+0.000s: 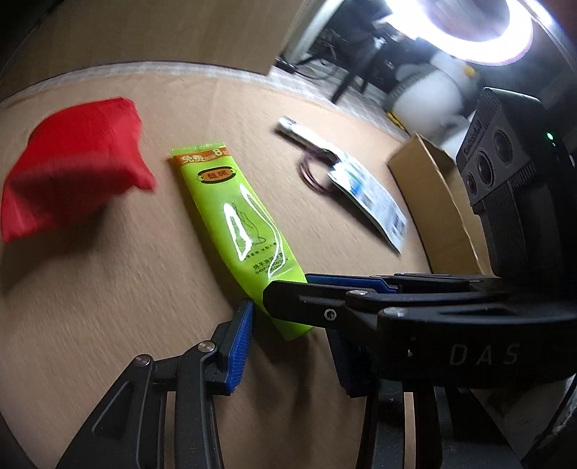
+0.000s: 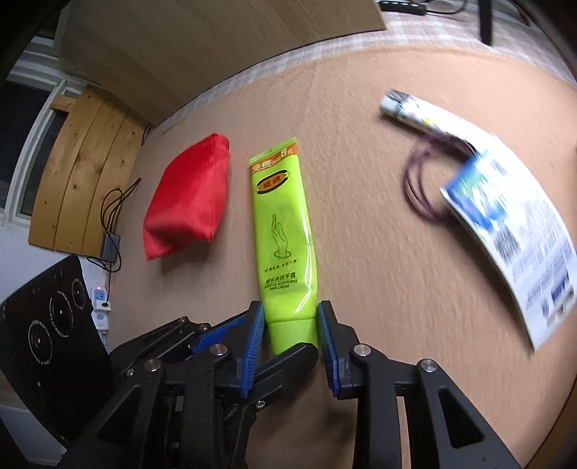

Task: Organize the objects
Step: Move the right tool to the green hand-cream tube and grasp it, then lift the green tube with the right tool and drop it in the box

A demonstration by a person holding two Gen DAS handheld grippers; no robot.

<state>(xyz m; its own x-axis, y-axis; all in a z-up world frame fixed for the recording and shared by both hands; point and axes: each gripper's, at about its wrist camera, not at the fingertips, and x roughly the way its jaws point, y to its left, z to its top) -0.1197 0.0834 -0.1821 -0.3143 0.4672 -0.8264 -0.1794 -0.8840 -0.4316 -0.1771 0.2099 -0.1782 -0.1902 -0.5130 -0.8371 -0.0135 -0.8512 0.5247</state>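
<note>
A lime-green hand cream tube [image 1: 238, 220] [image 2: 285, 238] lies on the tan table. My right gripper [image 2: 291, 326] straddles the tube's cap end, with both blue pads touching its sides. In the left wrist view the right gripper [image 1: 279, 292] reaches in from the right over that same end. My left gripper [image 1: 292, 346] is open just below the cap end, its left blue pad [image 1: 239, 346] beside the tube. A red pouch [image 1: 72, 169] [image 2: 189, 200] lies left of the tube. A white tube [image 1: 306, 139] [image 2: 422, 115], a purple hair tie [image 1: 312, 173] [image 2: 418, 187] and a printed leaflet [image 1: 371, 202] [image 2: 512, 231] lie to the right.
A cardboard box [image 1: 436, 202] stands at the table's right edge. A wooden board [image 2: 216, 43] leans at the back. Cables and a power strip [image 2: 108, 249] sit beyond the table's left edge. A bright ring lamp [image 1: 472, 29] shines behind.
</note>
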